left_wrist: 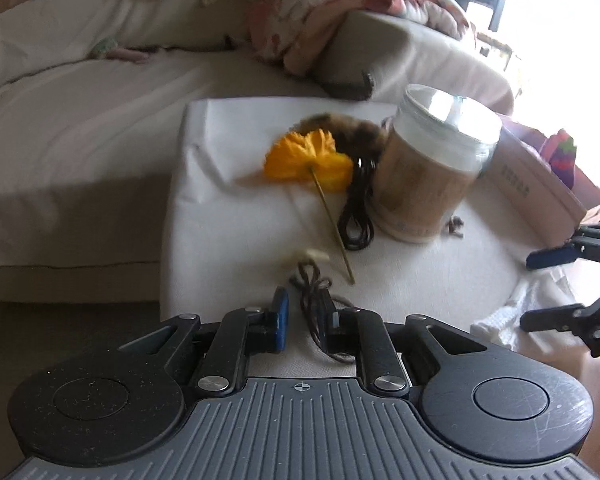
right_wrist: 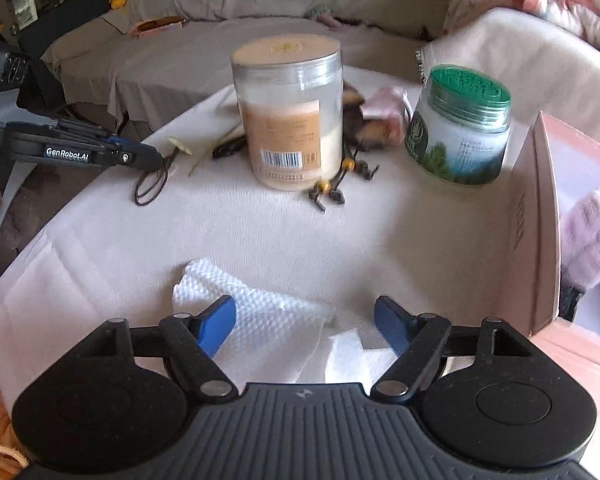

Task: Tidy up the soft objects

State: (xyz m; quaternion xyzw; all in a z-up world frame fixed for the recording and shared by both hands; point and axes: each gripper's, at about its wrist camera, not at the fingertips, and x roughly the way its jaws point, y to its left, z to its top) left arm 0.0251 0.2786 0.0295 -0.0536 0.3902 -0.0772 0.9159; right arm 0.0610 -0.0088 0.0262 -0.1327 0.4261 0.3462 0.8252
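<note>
While left gripper [left_wrist: 305,320] pinches thin brown cord [left_wrist: 314,300] narrowly, right gripper [right_wrist: 305,322] hangs wide apart over white paper towel [right_wrist: 268,320] beside pink box [right_wrist: 540,232].

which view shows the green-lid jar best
The right wrist view: the green-lid jar stands in full sight, right of the tan jar. In the left wrist view it doesn't show, apparently hidden behind the tan jar.

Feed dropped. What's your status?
Left gripper around brown cord, not fully shut. Right gripper open over paper towel. Jar beyond, nothing blocking.
</note>
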